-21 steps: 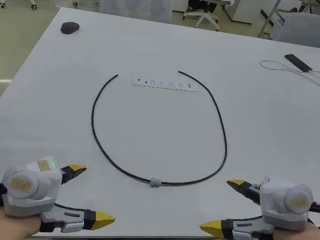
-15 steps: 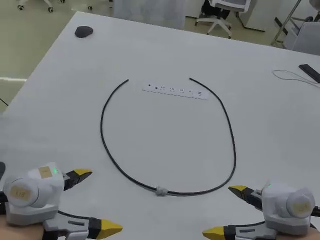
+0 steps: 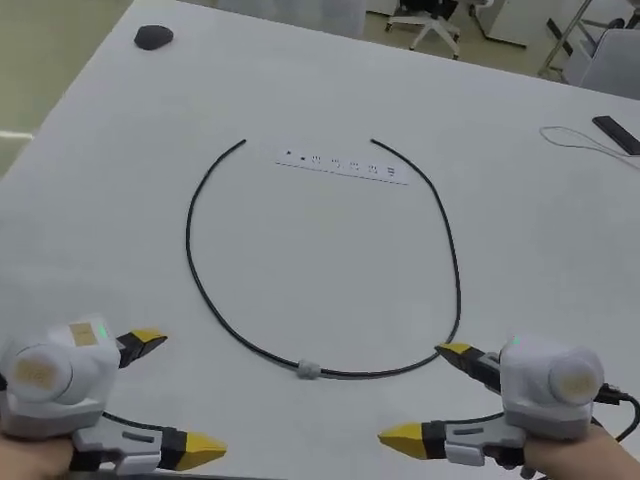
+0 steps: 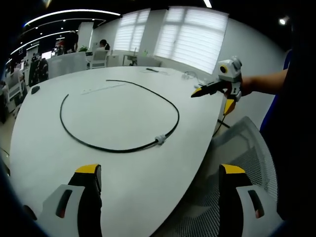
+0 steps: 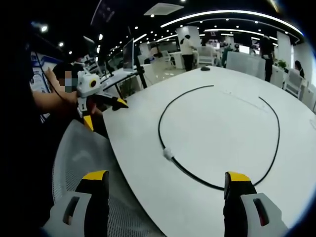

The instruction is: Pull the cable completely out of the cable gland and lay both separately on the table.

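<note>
At the near edge of a wide white desk (image 3: 320, 260), you hold the left tool (image 3: 178, 395) at 7 o'clock in the head view and the right tool (image 3: 426, 393) at 5 o'clock. Each has its yellow-tipped jaws spread wide with nothing between them, and both hover clear of the work.

The black cable (image 3: 187, 235) lies flat on the desk in a large open loop. Its two free ends point toward 12 o'clock and stop just beside either end of a white power strip (image 3: 342, 166). The small grey cable gland (image 3: 309, 369) sits threaded on the cable at the loop's 6 o'clock point, the part nearest you, between the two tools and apart from both.

A dark computer mouse (image 3: 153, 37) rests near the far left corner at 11 o'clock. A black phone-like slab (image 3: 617, 134) and a thin pale wire (image 3: 570, 135) lie by the right edge at 2 o'clock, well apart from the loop. Office chairs (image 3: 432, 20) stand beyond the far edge.

In the left gripper view the cable gland shows near centre, with the right tool at 2 o'clock past the desk's rim. In the right gripper view it lies just left of centre, with the left tool at 9 o'clock. A mesh chair seat (image 4: 242, 138) shows below the desk's edge in both gripper views.
</note>
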